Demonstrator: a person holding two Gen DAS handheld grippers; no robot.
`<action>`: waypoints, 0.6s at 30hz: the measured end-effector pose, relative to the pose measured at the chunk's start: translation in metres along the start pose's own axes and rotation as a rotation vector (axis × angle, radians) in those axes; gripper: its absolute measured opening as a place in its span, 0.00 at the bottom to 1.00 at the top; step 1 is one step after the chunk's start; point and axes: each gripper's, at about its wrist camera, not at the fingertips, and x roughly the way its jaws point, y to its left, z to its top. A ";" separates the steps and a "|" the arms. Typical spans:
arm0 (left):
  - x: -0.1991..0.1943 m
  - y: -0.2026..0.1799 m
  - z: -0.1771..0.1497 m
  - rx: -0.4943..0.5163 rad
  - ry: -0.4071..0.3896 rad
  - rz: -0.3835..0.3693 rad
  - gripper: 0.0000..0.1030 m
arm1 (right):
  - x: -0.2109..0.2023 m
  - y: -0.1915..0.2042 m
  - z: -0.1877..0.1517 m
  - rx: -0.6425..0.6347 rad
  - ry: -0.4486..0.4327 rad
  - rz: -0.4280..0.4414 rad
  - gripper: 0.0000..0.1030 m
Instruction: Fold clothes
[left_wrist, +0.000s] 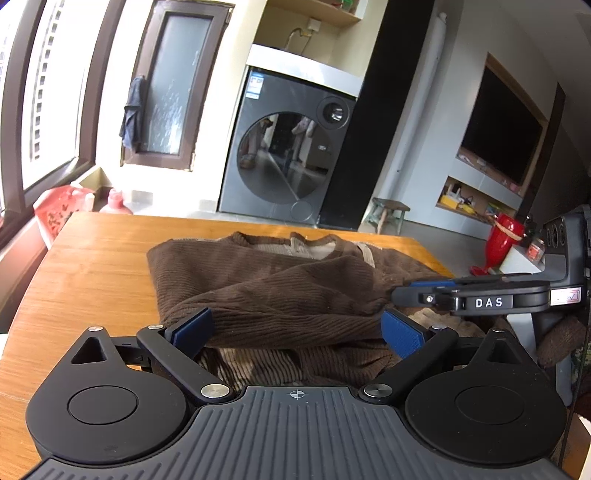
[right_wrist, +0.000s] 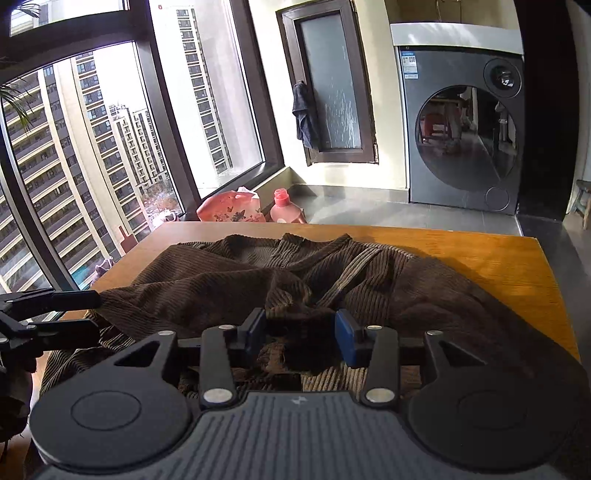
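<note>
Left tongs (left_wrist: 299, 328) gape wide over the brown sweater (left_wrist: 280, 288) on the tabletop (left_wrist: 92, 277); right tongs (right_wrist: 301, 334), at three o'clock, half-open around a bunched fold (grip unclear).

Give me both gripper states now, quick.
Left gripper: open wide, brown corduroy garment lying between its fingers, not pinched.
Right gripper: partly open, a bunch of the garment between its pads; grip cannot be told.
</note>
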 end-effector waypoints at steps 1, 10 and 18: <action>0.000 -0.002 0.001 -0.002 -0.002 -0.005 0.97 | 0.005 0.003 -0.004 0.004 0.016 0.015 0.45; -0.009 -0.002 0.008 -0.016 -0.044 -0.051 1.00 | -0.013 0.031 0.052 -0.190 -0.198 -0.052 0.16; 0.026 0.002 -0.003 -0.053 0.072 -0.075 1.00 | 0.025 -0.034 0.028 -0.001 0.040 -0.124 0.21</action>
